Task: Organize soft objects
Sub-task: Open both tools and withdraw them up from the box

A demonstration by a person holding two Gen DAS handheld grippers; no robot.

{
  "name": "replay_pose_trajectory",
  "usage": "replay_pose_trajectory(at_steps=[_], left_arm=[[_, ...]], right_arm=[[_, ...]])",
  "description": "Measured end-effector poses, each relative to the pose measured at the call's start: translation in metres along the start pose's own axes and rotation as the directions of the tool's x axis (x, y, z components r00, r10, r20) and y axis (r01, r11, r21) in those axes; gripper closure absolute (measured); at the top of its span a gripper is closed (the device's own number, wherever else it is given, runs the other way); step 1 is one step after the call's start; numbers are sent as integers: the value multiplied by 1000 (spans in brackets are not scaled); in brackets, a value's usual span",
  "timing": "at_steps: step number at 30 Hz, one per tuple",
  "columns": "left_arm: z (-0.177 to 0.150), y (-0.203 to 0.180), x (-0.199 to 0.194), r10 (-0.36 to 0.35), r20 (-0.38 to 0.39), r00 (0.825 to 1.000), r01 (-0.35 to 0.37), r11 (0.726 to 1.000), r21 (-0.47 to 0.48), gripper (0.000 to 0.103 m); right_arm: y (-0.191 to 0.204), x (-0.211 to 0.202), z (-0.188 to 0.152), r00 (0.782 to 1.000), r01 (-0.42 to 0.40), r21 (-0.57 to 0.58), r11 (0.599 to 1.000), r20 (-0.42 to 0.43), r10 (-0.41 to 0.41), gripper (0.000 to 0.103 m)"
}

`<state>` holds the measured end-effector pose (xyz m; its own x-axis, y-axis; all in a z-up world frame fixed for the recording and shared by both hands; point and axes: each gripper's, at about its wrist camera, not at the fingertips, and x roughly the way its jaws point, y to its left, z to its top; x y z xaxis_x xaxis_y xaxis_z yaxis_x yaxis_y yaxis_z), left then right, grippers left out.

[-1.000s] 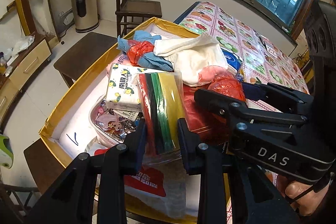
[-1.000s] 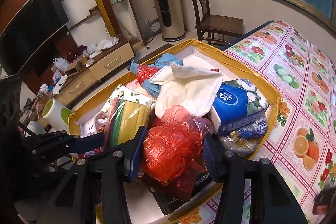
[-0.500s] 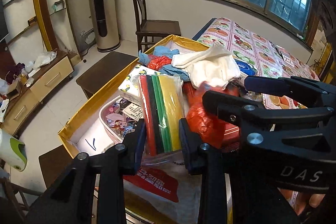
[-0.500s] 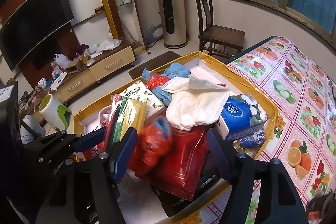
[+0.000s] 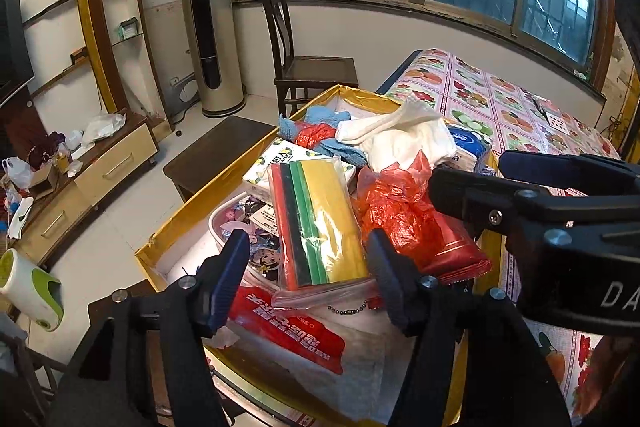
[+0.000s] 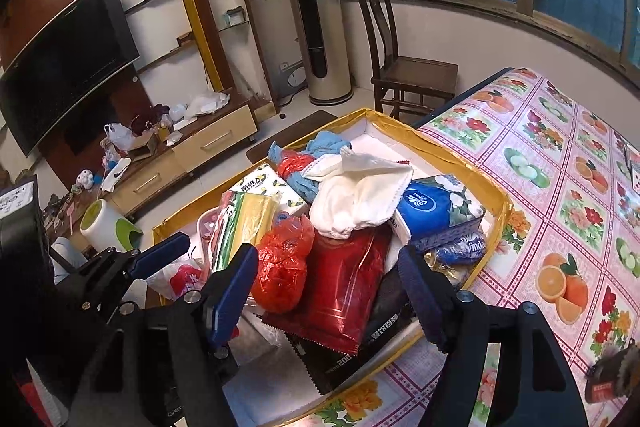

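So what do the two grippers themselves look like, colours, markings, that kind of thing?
Both are matte black, angular frames joined with silver screws. The left gripper has two flat fingers faced with dark blue pads. The right gripper is built the same way, with blue textured pads; seen from the left wrist camera, its body carries white lettering starting "DA". No cables or sleeves show.

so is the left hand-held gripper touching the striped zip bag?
Apart. The left wrist view shows the left hand-held gripper open, with gaps between both fingers and the striped zip bag.
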<state>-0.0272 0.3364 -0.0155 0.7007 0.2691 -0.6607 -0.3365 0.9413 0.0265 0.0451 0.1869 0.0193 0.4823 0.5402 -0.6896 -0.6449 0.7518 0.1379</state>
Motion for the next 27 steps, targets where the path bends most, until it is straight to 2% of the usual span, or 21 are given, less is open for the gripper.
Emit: replay_pose_trajectory(at_steps=[22, 27], left_arm=[[-3, -9, -22, 32, 50, 998, -32, 999, 5, 42], [-4, -11, -25, 45, 62, 997, -46, 999, 12, 38]], right_arm=[[-21, -25, -16, 999, 24, 48, 999, 27, -25, 21], [-25, -24, -24, 1000, 26, 53, 998, 14, -27, 21]])
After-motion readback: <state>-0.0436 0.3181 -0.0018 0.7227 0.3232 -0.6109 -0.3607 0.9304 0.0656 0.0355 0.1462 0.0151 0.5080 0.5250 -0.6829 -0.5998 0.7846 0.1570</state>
